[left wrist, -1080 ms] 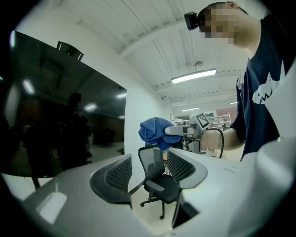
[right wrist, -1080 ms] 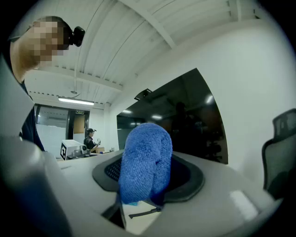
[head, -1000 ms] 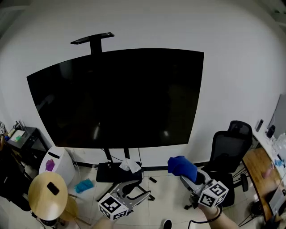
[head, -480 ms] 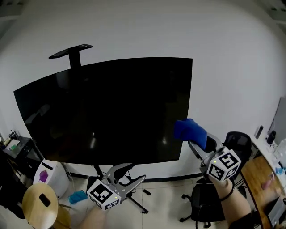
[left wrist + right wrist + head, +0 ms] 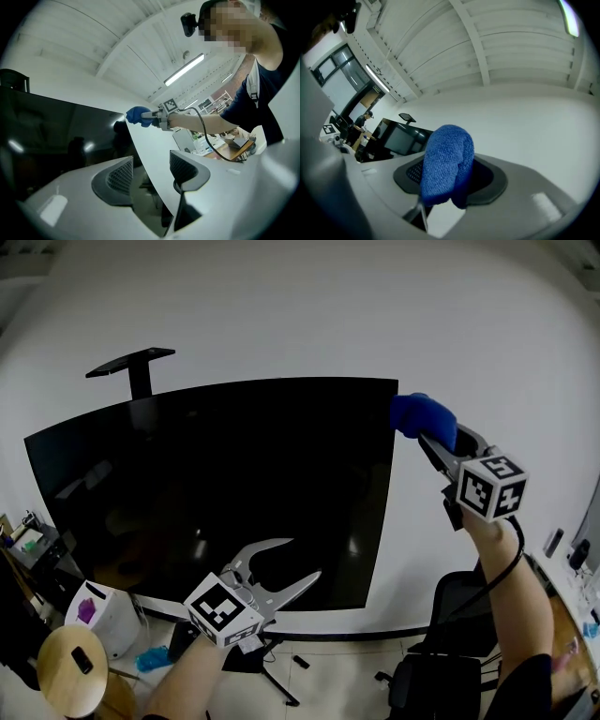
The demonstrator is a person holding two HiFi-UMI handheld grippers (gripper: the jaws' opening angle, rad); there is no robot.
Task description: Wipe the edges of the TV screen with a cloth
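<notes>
Right tongs [image 5: 433, 435] are clenched on a blue cloth [image 5: 420, 414], held at the top right corner of the TV screen [image 5: 216, 484], seemingly touching it. Left tongs [image 5: 302, 559] are released and empty, low before the screen's lower part.

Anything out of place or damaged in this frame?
Only a small blue thing lies loose on the floor under the TV, beside the white bin; too small to identify. The TV looks intact.
</notes>
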